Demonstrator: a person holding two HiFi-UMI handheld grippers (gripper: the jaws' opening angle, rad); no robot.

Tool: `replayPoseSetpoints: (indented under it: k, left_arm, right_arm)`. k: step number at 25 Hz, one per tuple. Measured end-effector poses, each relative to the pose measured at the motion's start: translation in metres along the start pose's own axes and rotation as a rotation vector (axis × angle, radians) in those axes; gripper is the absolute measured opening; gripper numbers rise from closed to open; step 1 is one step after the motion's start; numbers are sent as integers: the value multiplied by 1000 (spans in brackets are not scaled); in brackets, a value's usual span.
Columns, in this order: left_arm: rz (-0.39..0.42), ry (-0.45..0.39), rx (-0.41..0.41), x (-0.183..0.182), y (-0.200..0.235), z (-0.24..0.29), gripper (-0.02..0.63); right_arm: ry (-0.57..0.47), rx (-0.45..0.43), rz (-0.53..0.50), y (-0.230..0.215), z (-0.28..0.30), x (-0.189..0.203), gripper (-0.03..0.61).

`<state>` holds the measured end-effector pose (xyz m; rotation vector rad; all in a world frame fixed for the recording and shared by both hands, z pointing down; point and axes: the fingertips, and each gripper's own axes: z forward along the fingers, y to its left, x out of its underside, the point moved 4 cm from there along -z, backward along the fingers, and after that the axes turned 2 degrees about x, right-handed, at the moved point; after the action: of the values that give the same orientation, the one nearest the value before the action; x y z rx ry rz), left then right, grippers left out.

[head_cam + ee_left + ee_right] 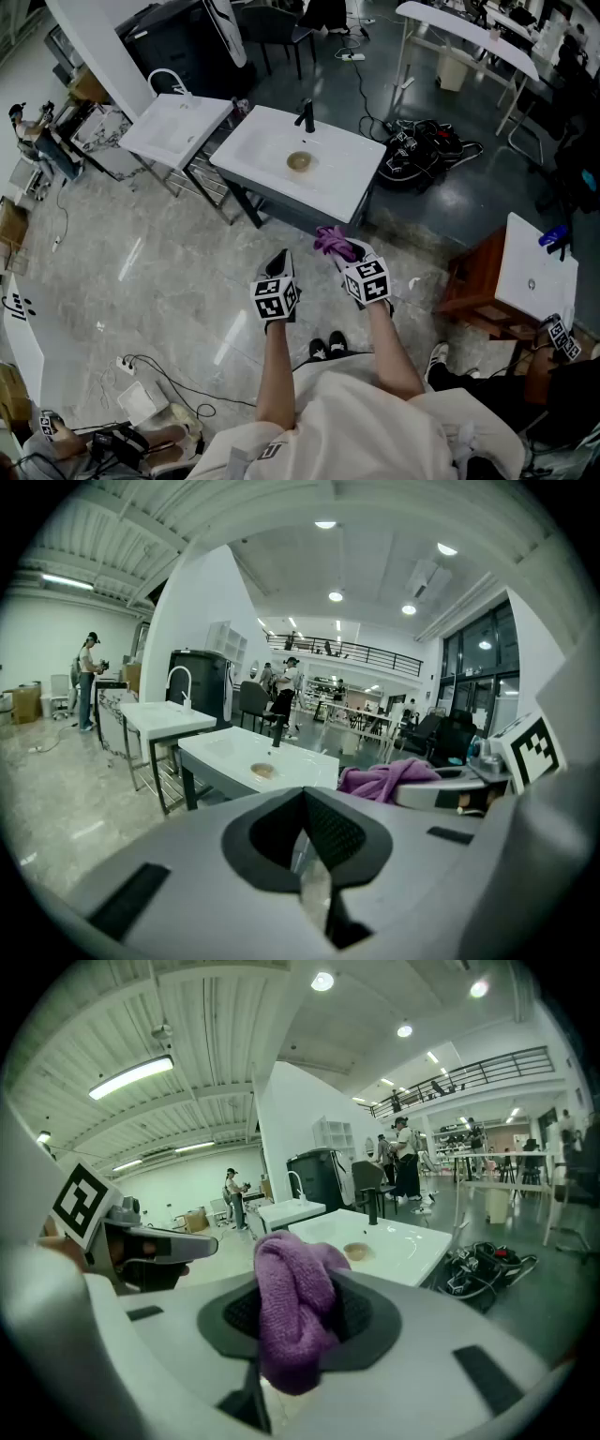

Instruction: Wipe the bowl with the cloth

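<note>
A small brownish bowl [299, 161] sits in the basin of a white sink counter [328, 192], in front of a black faucet [307, 116]. It shows in the left gripper view as the bowl [263, 771] and in the right gripper view as the bowl [356, 1252]. My right gripper [339, 246] is shut on a purple cloth [329, 242], bunched between its jaws as the cloth [293, 1312]. My left gripper [281, 260] is shut with nothing in it, its jaws [302, 832] pressed together. Both grippers hang over the floor, short of the counter's near edge.
A second white sink [175, 128] with a curved tap stands left of the counter. A bundle of black gear and cables [422, 152] lies on the floor at the right. A wooden stand with a white top [530, 272] is at the far right. People stand in the background.
</note>
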<state>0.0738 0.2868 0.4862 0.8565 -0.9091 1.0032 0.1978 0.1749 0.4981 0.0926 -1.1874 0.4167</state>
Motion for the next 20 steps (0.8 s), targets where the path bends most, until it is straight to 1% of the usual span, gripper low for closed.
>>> replayPoseSetpoints:
  k: [4, 10, 14, 15, 18, 20]
  left_arm:
    - [12, 6, 3, 0, -10, 6, 8]
    - [-11, 4, -27, 1, -8, 13, 6]
    - [-23, -4, -45, -5, -3, 18, 8]
    - [-24, -2, -55, -5, 1, 19, 7]
    - [-30, 5, -87, -8, 20, 25, 8]
    - [-29, 6, -96, -13, 33, 34, 8]
  right_arm:
    - [-4, 0, 6, -10, -5, 5, 114]
    - [-1, 3, 14, -25, -1, 9, 114]
    - [-14, 69, 79, -45, 5, 3, 115]
    - [-15, 70, 91, -48, 9, 2, 115]
    - [-13, 29, 93, -46, 28, -4, 115]
    - [-1, 19, 88, -48, 44, -8, 117]
